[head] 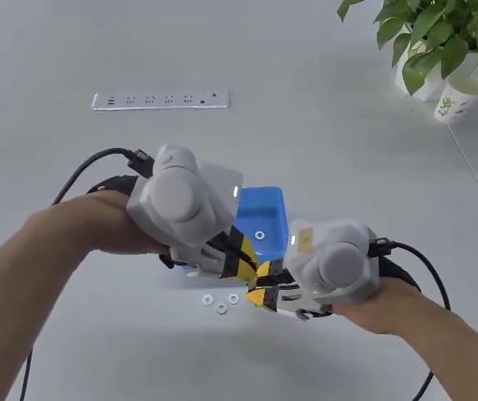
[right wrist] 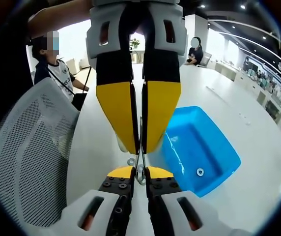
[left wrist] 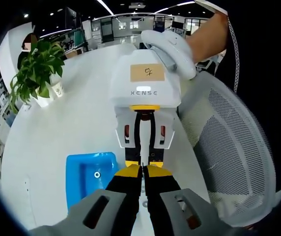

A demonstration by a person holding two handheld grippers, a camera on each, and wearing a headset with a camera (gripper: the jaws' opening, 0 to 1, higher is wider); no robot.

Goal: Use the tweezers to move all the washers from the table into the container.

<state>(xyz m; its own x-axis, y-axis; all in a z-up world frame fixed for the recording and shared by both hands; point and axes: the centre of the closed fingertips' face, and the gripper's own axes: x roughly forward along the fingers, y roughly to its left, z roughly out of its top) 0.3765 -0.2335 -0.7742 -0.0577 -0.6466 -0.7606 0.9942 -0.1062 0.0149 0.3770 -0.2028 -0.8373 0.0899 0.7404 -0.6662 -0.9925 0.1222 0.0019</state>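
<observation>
Because the washers (head: 221, 309) are small, thin, hard and light, they are judged apt to skate on the smooth table (head: 322, 109). Each is best pinched across its rim with the tweezers (right wrist: 139, 160). Three are seen loose at lower centre of the head view, just below the container (head: 264, 205), in which one washer lies. The left gripper (left wrist: 141, 173) and right gripper (right wrist: 139, 173) are set tip to tip, both pressed together on the tweezers. The tabletop is pale and glossy. A power strip (head: 160, 101) is seen at upper left, a plant (head: 439, 33) at upper right, and a mesh chair (right wrist: 27, 162) in an open office.
</observation>
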